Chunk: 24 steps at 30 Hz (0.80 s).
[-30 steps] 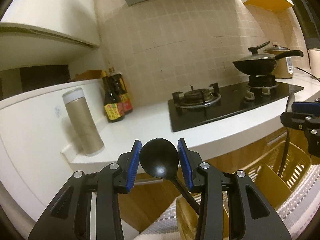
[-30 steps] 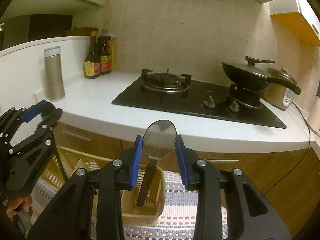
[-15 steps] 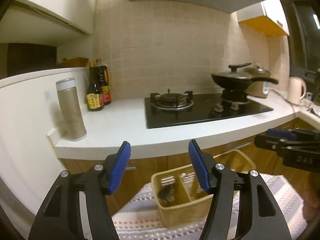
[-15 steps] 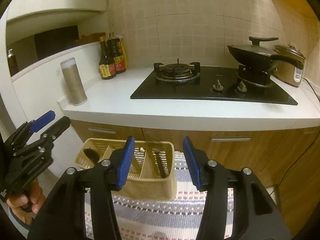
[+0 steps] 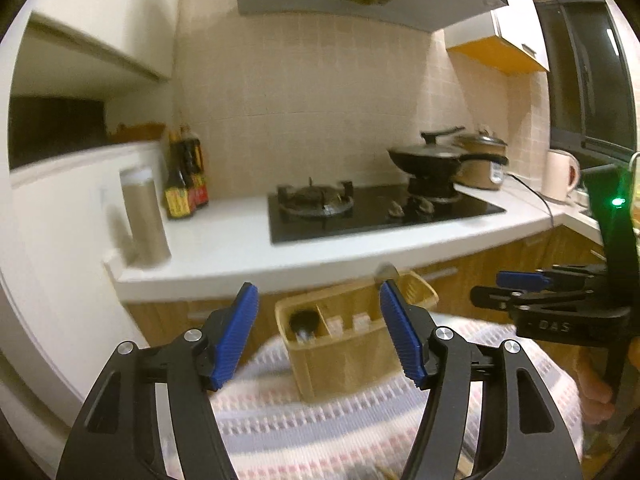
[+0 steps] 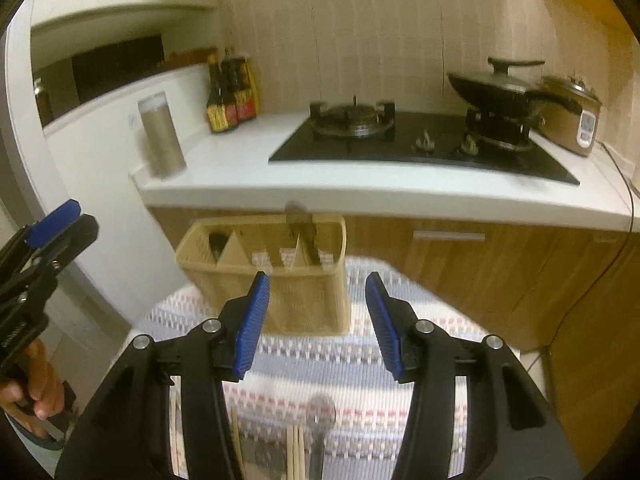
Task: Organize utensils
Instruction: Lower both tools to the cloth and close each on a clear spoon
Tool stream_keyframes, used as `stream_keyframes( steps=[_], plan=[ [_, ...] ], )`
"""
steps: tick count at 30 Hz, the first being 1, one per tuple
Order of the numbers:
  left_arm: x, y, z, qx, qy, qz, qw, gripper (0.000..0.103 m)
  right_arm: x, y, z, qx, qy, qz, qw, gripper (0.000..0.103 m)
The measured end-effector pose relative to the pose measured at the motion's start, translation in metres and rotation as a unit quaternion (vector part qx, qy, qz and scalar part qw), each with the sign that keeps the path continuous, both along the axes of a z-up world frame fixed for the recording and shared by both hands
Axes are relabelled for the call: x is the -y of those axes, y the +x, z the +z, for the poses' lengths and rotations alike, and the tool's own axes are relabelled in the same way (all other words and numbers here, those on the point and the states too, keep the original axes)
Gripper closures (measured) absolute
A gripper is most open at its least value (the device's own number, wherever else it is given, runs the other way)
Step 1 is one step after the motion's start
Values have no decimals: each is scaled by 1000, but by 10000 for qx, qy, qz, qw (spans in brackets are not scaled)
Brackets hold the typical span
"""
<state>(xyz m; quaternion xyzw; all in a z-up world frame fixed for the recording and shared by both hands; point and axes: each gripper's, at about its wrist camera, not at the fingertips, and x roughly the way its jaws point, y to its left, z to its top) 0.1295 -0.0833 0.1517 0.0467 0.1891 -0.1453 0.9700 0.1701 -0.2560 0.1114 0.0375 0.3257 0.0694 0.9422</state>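
A tan utensil basket (image 5: pixel 344 360) (image 6: pixel 304 300) stands on a striped mat (image 5: pixel 320 432). A black ladle (image 5: pixel 303 320) (image 6: pixel 218 242) sits in its left compartment. A metal spoon (image 6: pixel 304 228) stands in the right one, its bowl (image 5: pixel 386 270) poking above the rim. My left gripper (image 5: pixel 318 286) hovers back from the basket, its jaws opening with nothing between them; it also shows at the left edge of the right wrist view (image 6: pixel 56 224). My right gripper (image 6: pixel 318 276) (image 5: pixel 508 286) is open and holds nothing. Chopsticks (image 6: pixel 296 452) and another metal utensil (image 6: pixel 320 412) lie on the mat below it.
Behind the basket runs a white counter (image 6: pixel 360 184) over wooden cabinets, with a gas hob (image 6: pixel 400 140), a lidded wok (image 6: pixel 492 92), a rice cooker (image 6: pixel 572 120), sauce bottles (image 6: pixel 230 96) and a steel flask (image 6: pixel 160 136). A kettle (image 5: pixel 560 176) stands far right.
Both grippers let go: the ladle and the spoon now stand in the basket. Both hands drew back from the basket, with their jaws spread wider.
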Motion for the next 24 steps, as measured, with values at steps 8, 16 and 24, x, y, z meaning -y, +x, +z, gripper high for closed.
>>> stream_keyframes(
  steps=[8, 16, 24],
  plan=[
    [-9, -5, -63, -1426, 88, -271, 9894, 40, -10, -2, -50, -1100, -120, 272, 9935, 56],
    [-12, 17, -143, -3008, 85, -559, 9520, 40, -2, 22, -114, -2426, 238, 236, 9695, 56],
    [-14, 35, -175, -3527, -32, -426, 9348, 40, -4, 42, -155, -3048, 318, 170, 9517, 56]
  ],
)
